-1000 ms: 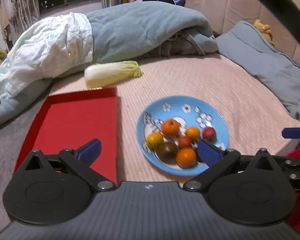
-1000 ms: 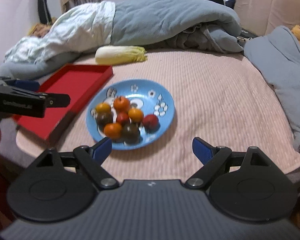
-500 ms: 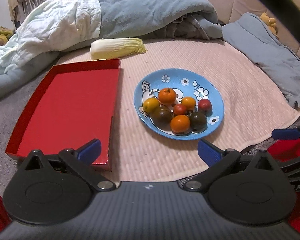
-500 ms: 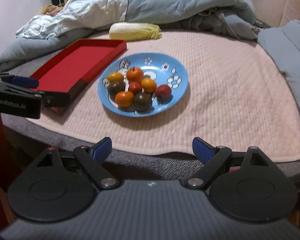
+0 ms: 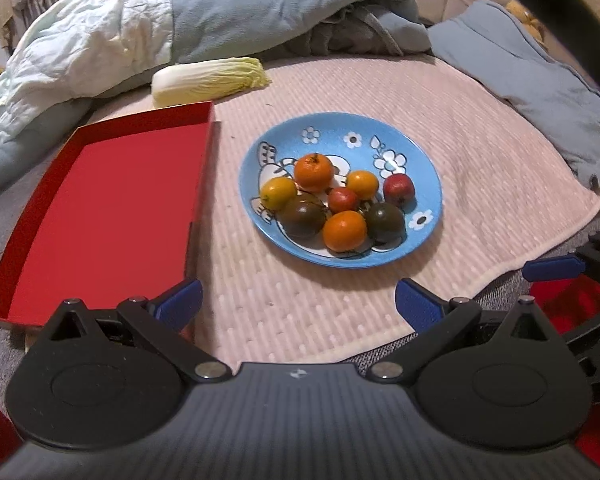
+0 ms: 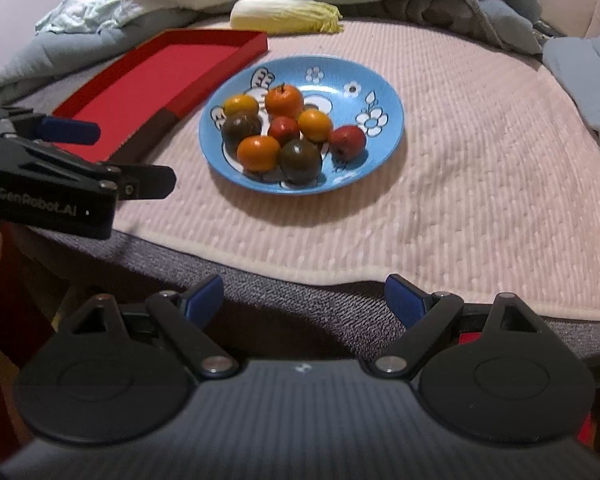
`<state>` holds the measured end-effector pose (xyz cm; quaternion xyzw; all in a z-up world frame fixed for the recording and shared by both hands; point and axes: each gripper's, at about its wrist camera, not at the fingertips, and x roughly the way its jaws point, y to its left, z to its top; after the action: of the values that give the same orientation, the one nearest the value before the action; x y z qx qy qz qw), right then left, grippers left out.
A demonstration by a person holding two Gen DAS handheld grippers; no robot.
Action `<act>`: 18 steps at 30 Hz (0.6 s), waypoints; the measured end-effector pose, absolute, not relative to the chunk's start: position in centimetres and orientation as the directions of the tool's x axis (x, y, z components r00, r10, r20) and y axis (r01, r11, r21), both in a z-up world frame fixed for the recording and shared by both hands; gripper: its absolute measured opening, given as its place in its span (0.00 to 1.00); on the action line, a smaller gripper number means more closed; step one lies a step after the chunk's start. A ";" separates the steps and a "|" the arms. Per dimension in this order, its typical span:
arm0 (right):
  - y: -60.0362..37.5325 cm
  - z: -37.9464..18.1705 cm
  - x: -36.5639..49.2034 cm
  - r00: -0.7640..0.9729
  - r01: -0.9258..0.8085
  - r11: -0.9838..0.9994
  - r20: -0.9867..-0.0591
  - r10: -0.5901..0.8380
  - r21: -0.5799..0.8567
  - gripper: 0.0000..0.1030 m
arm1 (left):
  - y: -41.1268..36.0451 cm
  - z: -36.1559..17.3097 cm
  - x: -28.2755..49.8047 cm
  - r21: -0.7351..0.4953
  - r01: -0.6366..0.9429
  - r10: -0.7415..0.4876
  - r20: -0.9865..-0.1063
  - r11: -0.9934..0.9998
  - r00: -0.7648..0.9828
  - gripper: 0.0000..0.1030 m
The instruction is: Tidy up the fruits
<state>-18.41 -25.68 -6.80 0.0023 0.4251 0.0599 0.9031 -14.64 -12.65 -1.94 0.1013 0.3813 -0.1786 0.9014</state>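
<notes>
Fruits (image 5: 332, 200) crowd the plate (image 5: 424, 168), tray (image 5: 100, 216) at nine o'clock, so either wide-jawed, empty gripper (image 5: 296, 300) (image 6: 304, 296) may nudge neighbours rolling.

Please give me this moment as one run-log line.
left gripper: open, empty | right gripper: open, empty | eight fruits on blue plate | red tray: nothing in it | napa cabbage behind tray

Fruits (image 5: 342, 200) on plate (image 5: 426, 168), tray (image 5: 100, 216) left.
</notes>
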 end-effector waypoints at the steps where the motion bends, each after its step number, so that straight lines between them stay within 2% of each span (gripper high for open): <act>1: -25.7 -6.9 -18.3 0.628 -0.102 0.993 -0.770 0.109 0.058 0.87 | -12.7 -2.1 -14.5 0.046 0.401 -0.244 -0.727 0.915 0.642 1.00; 12: -26.0 -7.2 -17.3 0.627 -0.054 0.998 -0.777 0.059 0.032 0.87 | -12.7 -3.1 -13.6 0.014 0.402 -0.258 -0.747 0.916 0.613 1.00; 18: -25.7 -6.7 -15.8 0.609 -0.096 0.995 -0.792 0.046 -0.016 0.87 | -13.3 -4.0 -12.9 0.013 0.405 -0.250 -0.769 0.914 0.589 1.00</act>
<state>-15.80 -25.66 -6.72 -0.0282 0.4404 0.0395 0.8965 -12.89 -13.29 -3.97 0.0937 0.4141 -0.1846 0.8864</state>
